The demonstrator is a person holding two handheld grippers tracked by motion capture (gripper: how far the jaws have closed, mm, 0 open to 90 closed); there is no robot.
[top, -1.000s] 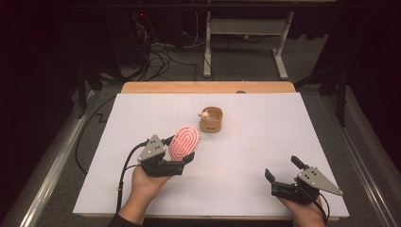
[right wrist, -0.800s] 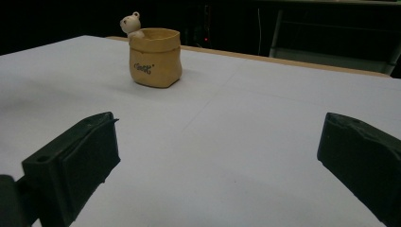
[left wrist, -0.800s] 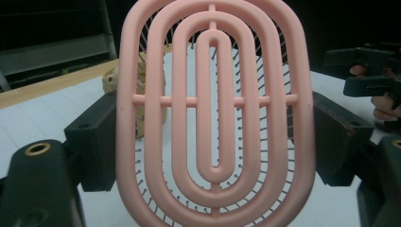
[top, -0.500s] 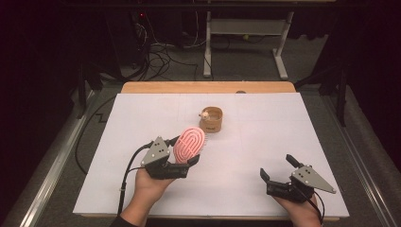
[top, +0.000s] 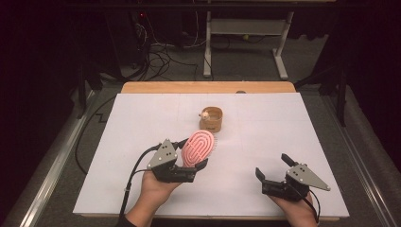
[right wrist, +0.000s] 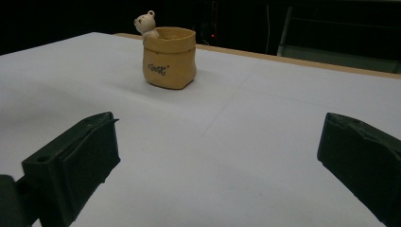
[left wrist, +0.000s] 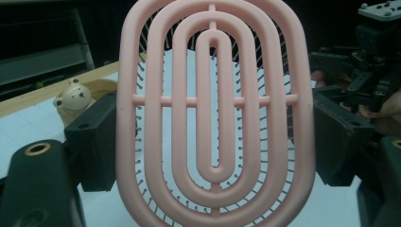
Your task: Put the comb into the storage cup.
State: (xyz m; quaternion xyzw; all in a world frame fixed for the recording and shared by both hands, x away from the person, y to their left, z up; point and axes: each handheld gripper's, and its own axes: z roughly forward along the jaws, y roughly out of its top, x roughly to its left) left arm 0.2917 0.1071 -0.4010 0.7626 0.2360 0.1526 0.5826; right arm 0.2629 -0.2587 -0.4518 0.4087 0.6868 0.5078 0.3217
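Lab: cables (top: pixel 161 56), dark-curtained paper-covered table (top: pixel 283 123)

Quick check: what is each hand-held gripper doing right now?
Left hand-held gripper: closed on the pink hairbrush, one jaw on each side of it.
Right hand-held gripper: open, nothing between the jaws.

Count: 1 pink brush (top: pixel 199 148), 1 tan pot (top: pixel 211 120) with 1 small bear figure (top: pixel 205 114) on its rim, 2 grippers, left gripper (top: pixel 191 159) and right gripper (top: pixel 273 167), each in 1 hand, so 2 hands. All on 1 white table (top: pixel 283 123): pot toward the far edge, grippers along the near edge. Beyond the far edge: 1 grey frame (top: pixel 246 35) on the floor.
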